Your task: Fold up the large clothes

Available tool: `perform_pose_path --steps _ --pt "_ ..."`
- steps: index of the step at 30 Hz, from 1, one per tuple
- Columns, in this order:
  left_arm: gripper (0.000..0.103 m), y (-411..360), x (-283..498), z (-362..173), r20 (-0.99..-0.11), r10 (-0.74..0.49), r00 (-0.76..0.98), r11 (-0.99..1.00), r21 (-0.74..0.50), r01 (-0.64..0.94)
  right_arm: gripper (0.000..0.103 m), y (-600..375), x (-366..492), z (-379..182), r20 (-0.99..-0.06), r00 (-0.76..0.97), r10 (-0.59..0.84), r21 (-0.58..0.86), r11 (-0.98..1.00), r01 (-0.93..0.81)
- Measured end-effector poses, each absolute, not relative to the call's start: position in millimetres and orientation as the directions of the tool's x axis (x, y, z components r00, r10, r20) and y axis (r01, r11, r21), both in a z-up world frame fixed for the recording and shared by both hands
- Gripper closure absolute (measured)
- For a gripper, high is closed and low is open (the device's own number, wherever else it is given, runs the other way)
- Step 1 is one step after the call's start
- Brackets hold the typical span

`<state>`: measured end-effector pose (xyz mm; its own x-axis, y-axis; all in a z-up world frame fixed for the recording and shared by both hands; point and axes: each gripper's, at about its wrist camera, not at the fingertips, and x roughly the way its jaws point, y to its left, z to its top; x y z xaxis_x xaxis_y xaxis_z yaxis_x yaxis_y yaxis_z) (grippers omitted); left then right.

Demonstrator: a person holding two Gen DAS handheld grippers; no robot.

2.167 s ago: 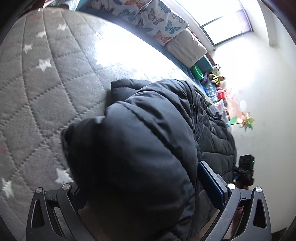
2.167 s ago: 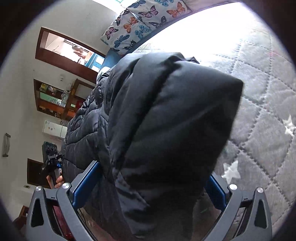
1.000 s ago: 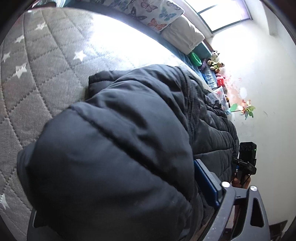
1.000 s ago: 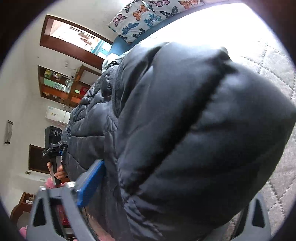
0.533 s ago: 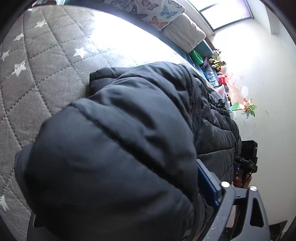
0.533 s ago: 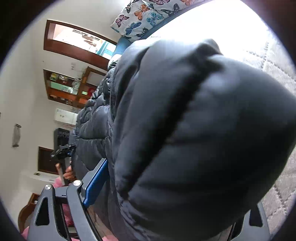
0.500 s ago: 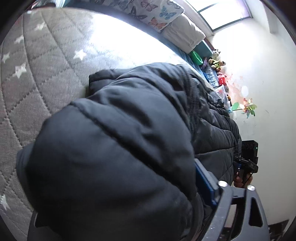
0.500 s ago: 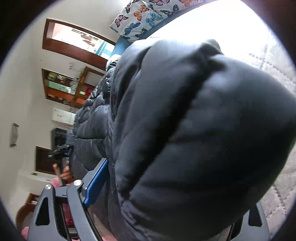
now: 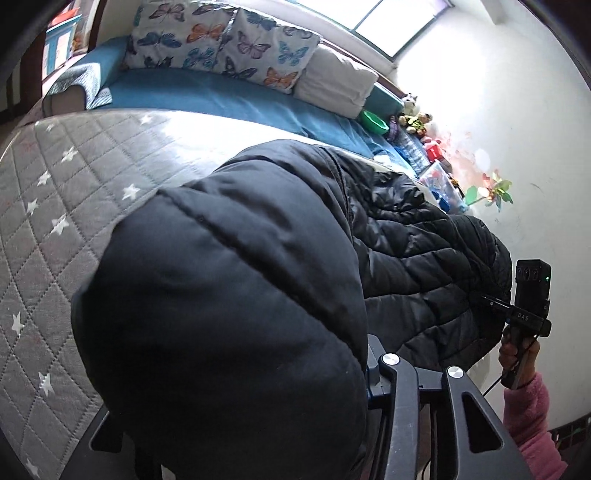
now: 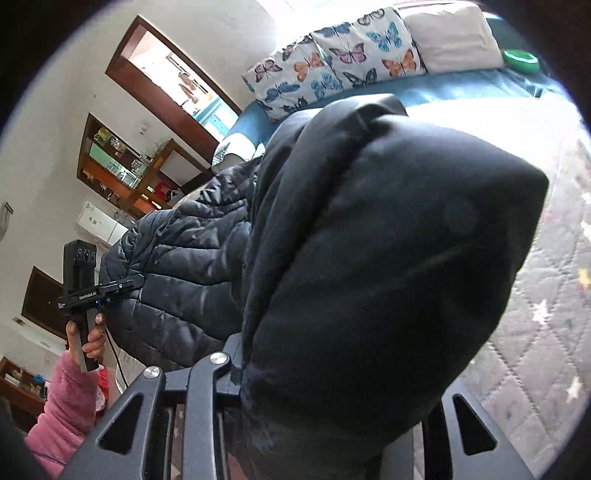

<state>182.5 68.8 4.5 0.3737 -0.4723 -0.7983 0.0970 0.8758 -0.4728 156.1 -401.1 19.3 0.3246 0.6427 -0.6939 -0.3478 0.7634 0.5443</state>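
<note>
Across the lower centre of both views, a black jacket (image 9: 229,302) bulges between each hand-held gripper's closing jaws, left (image 9: 236,435) and right (image 10: 332,424) pinching opposite ends; its length stretches between them above the bed (image 9: 74,192).

bright daylight from the window (image 9: 399,22), glare on the quilt (image 9: 207,129), fisheye-bent dark edges, jacket (image 9: 229,302) perhaps slightly soft
</note>
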Motion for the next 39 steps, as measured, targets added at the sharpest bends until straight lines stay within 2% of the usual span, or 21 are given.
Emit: perform_pose_path --steps 13,26,33,39 --pt "0.052 -99 204 63 -0.77 -0.536 0.345 0.843 -0.475 0.252 0.064 -490 123 61 -0.698 0.474 0.537 0.457 0.843 -0.283" --pt "0.054 -259 270 49 -0.78 -0.567 0.265 0.818 -0.495 0.293 0.064 -563 145 52 -0.697 0.568 0.439 0.414 0.892 -0.181" --pt "0.054 -271 291 38 -0.779 -0.562 0.28 0.823 -0.49 0.287 0.064 -574 168 51 -0.697 0.57 0.435 0.405 0.895 -0.188" --pt "0.053 -262 311 1 -0.804 -0.538 0.255 0.841 -0.488 0.235 0.064 -583 185 12 -0.708 0.559 0.432 0.419 0.894 -0.161"
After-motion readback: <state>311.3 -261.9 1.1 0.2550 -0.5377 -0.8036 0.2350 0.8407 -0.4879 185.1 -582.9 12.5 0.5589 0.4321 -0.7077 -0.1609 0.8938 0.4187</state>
